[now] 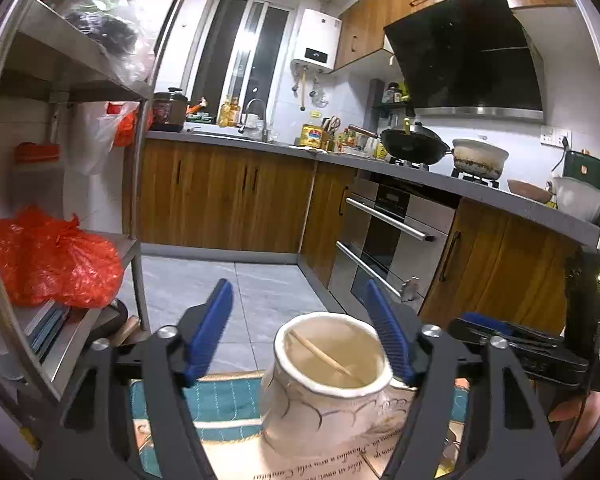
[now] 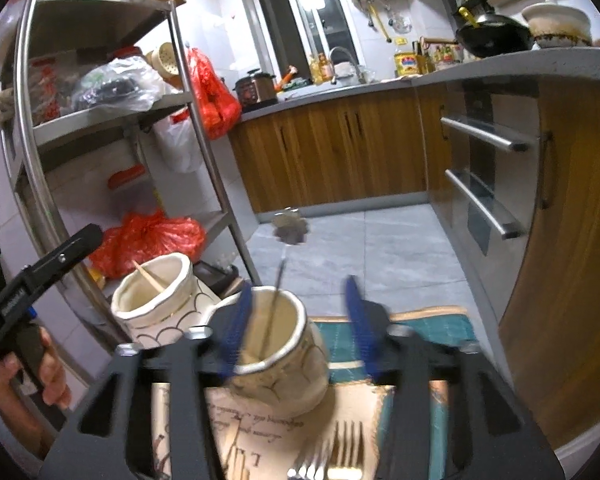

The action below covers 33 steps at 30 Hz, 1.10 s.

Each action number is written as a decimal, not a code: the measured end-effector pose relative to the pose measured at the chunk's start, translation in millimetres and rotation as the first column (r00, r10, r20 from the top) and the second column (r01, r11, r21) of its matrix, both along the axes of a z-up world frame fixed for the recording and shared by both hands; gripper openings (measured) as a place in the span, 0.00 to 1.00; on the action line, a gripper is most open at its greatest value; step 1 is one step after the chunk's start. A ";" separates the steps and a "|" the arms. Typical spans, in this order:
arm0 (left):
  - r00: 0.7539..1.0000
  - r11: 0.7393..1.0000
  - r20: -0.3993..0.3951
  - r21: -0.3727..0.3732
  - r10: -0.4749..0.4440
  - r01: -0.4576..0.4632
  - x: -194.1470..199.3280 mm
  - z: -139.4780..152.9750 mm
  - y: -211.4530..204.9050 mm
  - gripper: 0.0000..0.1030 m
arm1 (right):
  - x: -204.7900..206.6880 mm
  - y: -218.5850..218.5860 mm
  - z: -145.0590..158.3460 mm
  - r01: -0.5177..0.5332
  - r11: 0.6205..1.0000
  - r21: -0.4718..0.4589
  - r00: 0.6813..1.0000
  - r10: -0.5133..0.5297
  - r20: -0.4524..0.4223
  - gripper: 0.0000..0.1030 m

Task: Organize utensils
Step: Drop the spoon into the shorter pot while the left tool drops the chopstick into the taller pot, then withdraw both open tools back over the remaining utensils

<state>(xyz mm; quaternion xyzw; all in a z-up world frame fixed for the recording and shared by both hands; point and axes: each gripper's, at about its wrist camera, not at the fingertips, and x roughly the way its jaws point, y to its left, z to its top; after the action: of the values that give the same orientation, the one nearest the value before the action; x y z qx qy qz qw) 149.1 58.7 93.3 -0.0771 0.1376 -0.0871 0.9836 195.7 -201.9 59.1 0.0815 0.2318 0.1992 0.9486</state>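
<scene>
On the teal-bordered placemat (image 2: 420,328) near the cameras, two cream ceramic holders are sitting side by side: the left holder (image 1: 328,376) is holding one chopstick (image 1: 320,350), the right holder (image 2: 276,344) a flower-ended utensil (image 2: 288,226). Forks (image 2: 340,452) are still waiting nearer, so it's probably partway done. The left gripper (image 1: 300,336) and right gripper (image 2: 296,328) are both hanging spread apart, gripping nothing. Cursive writing on the mat isn't readable.

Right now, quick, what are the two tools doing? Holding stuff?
Left tool: open, empty, either side of the cream ceramic jar with one wooden chopstick.
Right tool: open, holding nothing, around the second cream jar.
</scene>
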 end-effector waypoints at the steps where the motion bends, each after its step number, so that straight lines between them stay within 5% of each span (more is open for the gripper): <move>1: 1.000 1.000 0.003 -0.003 0.004 -0.004 -3.7 2.6 1.0 0.79 | -6.6 -5.3 2.9 0.006 1.000 0.011 1.000 -0.006 0.018 0.77; 3: 1.000 1.000 0.018 -0.004 0.015 -0.015 -15.9 8.1 4.5 0.94 | -16.9 -13.1 7.8 0.016 1.000 0.024 0.999 -0.017 0.047 0.93; 5: 0.999 1.000 0.028 0.007 0.027 -0.027 -23.9 11.5 5.0 0.95 | -29.9 -21.9 14.1 0.033 0.999 0.029 0.996 -0.035 0.084 0.95; 17: 0.999 0.991 -0.043 0.129 0.030 -0.024 -61.2 -0.4 -4.5 0.95 | -69.2 -45.2 18.2 0.089 0.992 -0.094 0.989 -0.077 0.126 0.95; 33: 0.978 0.985 -0.209 0.164 -0.023 0.059 -79.8 -47.7 -25.1 0.95 | -86.5 -54.9 -15.9 0.073 0.985 -0.159 0.997 -0.068 0.037 0.95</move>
<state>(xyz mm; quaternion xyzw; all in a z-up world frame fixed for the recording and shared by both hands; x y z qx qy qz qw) 69.4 33.6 45.7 0.0009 0.2472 -0.0870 0.9650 109.3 -256.8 43.2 0.0102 0.2292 0.1475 0.9621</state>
